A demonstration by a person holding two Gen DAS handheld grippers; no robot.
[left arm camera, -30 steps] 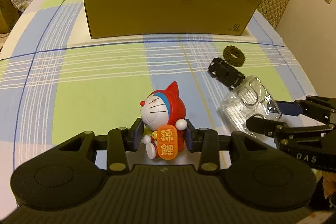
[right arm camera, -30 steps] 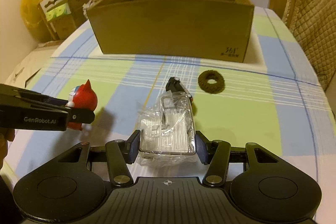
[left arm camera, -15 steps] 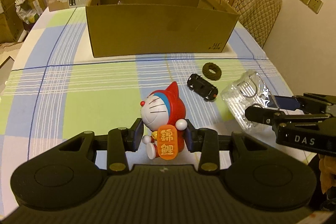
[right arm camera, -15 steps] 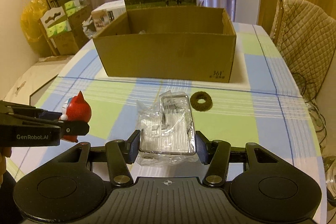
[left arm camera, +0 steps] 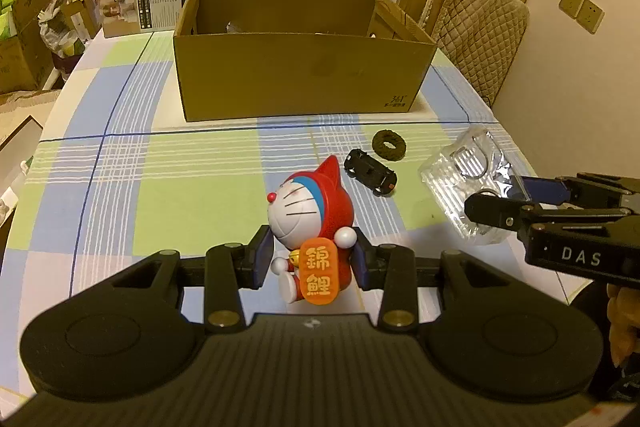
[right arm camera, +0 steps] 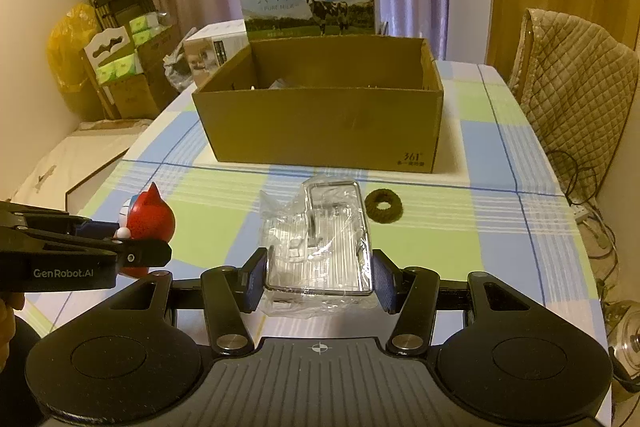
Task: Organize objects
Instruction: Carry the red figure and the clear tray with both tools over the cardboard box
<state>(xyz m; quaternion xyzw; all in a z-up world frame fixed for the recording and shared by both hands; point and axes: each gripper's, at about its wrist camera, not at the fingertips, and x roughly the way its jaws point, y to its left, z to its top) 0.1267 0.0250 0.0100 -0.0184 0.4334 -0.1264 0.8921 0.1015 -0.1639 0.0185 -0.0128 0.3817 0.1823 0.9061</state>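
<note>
Both loads are in hand, my left gripper [left arm camera: 313, 259] clamping the cat figurine [left arm camera: 310, 223] and my right gripper [right arm camera: 319, 281] the clear plastic case [right arm camera: 320, 247] above the desk [left arm camera: 168, 183], so next I carry them to the cardboard box [right arm camera: 320, 123] beyond.

Behind the checked tablecloth [left arm camera: 168, 195] stood a pure-milk carton [right arm camera: 310, 1] with a cow on it, a small white product box [left arm camera: 138, 3] to its left, and a quilted chair [right arm camera: 576, 75] on the right.
</note>
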